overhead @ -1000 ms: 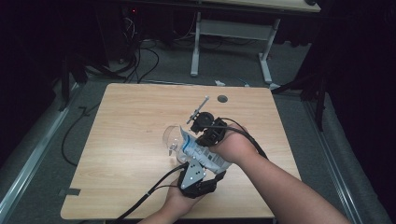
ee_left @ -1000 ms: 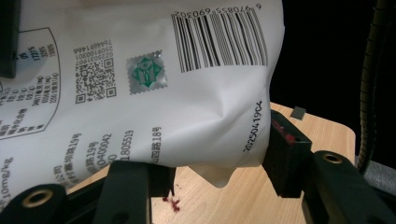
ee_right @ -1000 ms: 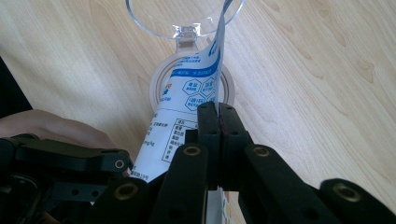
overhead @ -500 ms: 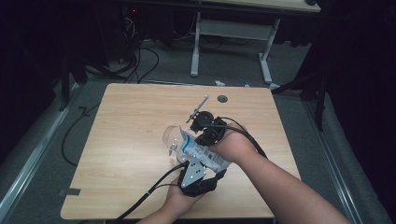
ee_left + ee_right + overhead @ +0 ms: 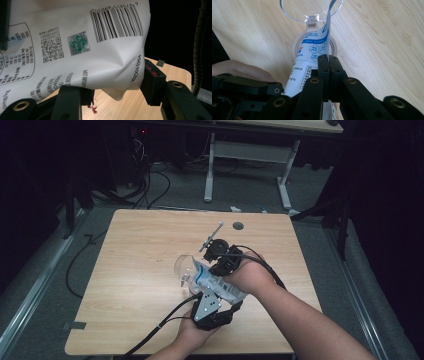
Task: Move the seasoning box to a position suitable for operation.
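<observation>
The white and blue pouch [image 5: 216, 282] hangs tilted over the near middle of the table [image 5: 140, 245], its top at a clear cup [image 5: 184, 266]. The left claw [image 5: 115, 86] clamps its bottom corner; the right claw [image 5: 328, 61] pinches its edge tightly.

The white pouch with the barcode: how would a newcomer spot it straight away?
Start at the wooden table and go to its near middle, where both hand-held grippers meet. The white pouch hangs between them above a clear plastic container; it alone is soft, printed with blue panels and a barcode.
</observation>
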The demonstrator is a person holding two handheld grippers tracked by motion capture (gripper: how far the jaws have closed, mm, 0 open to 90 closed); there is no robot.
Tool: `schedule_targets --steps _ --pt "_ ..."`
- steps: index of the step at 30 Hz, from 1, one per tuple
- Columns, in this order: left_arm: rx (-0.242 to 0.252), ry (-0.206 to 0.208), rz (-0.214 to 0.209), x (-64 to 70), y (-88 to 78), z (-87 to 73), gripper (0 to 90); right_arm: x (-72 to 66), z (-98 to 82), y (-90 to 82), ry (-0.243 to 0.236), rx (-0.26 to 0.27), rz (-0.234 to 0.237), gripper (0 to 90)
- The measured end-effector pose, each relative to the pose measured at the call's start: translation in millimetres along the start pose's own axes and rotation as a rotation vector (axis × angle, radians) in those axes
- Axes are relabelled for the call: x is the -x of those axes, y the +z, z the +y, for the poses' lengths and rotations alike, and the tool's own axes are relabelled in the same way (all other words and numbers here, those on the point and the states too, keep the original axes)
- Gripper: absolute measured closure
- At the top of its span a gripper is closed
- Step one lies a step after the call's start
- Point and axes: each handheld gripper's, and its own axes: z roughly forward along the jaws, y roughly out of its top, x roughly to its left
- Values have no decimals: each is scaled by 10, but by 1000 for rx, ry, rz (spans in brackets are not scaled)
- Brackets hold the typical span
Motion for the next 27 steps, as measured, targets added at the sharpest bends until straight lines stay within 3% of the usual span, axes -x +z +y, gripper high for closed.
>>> schedule_targets --steps 27 --pt "12 -4 -2 -6 -7 40 521 2 22 -5 -8 2 -1 900"
